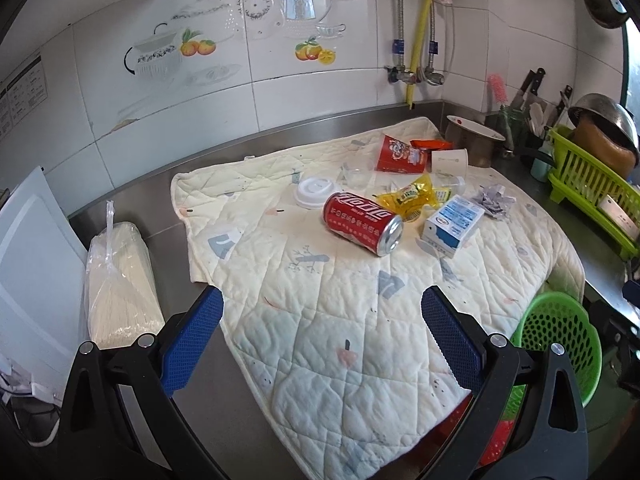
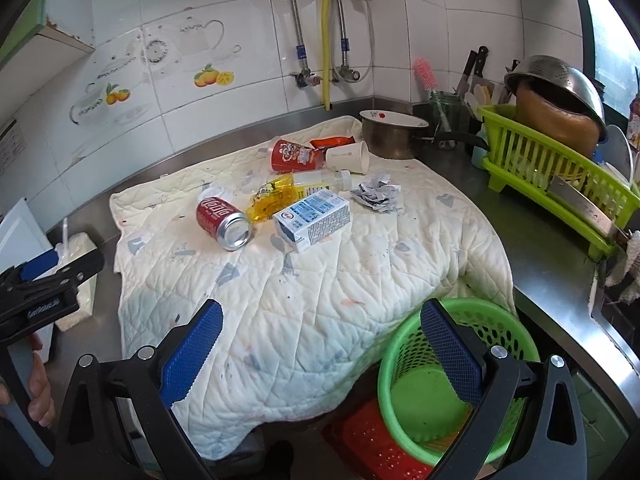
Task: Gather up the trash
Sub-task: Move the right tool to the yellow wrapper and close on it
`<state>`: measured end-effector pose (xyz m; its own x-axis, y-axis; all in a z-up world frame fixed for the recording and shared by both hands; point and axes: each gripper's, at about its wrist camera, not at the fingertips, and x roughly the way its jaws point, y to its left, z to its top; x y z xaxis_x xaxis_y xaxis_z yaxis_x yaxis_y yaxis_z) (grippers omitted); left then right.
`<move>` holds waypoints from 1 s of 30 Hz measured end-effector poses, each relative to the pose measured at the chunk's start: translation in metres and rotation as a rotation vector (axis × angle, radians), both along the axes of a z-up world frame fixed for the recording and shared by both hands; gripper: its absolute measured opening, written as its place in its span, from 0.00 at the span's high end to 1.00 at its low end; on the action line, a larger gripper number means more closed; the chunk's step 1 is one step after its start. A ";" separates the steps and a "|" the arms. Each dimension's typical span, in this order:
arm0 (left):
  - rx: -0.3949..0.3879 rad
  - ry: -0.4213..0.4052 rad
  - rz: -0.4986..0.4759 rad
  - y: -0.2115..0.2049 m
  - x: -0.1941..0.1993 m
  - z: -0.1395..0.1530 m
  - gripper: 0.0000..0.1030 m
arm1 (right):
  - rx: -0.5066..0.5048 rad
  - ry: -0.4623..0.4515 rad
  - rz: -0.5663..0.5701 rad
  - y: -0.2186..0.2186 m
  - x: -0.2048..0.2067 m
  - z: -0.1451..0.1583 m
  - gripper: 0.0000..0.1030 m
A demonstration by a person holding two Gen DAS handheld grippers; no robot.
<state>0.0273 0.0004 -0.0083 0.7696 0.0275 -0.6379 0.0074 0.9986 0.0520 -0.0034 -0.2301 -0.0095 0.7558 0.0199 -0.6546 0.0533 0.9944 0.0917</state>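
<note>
Trash lies on a quilted cream mat (image 1: 320, 320) (image 2: 312, 300): a red cola can (image 1: 362, 224) (image 2: 224, 218) on its side, a blue-white milk carton (image 1: 452, 222) (image 2: 314, 220), a yellow wrapper (image 1: 412, 196) (image 2: 272, 196), crumpled paper (image 1: 494, 200) (image 2: 378, 192), a red snack cup (image 1: 400, 156) (image 2: 294, 156), a white paper cup (image 1: 450, 160) (image 2: 348, 156) and a white lid (image 1: 316, 192). A green basket (image 1: 556, 332) (image 2: 440, 380) sits at the mat's near right edge. My left gripper (image 1: 322, 332) and right gripper (image 2: 322, 336) are open and empty, short of the trash.
A metal pot (image 2: 394, 136) stands behind the mat. A green dish rack (image 2: 560, 168) with a colander is at the right. A bagged noodle bundle (image 1: 120, 280) and a white board (image 1: 32, 272) are at the left. A red basket (image 2: 372, 440) lies under the green one.
</note>
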 end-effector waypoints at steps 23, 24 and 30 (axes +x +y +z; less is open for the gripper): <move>-0.027 0.070 -0.004 0.066 0.104 -0.026 0.05 | 0.077 0.141 -0.124 0.020 0.181 -0.031 0.07; -0.027 0.071 -0.005 0.068 0.106 -0.027 0.05 | 0.077 0.154 -0.137 0.021 0.189 -0.034 0.07; -0.038 0.082 -0.011 0.082 0.123 -0.034 0.05 | 0.107 0.222 -0.222 0.010 0.232 -0.056 0.09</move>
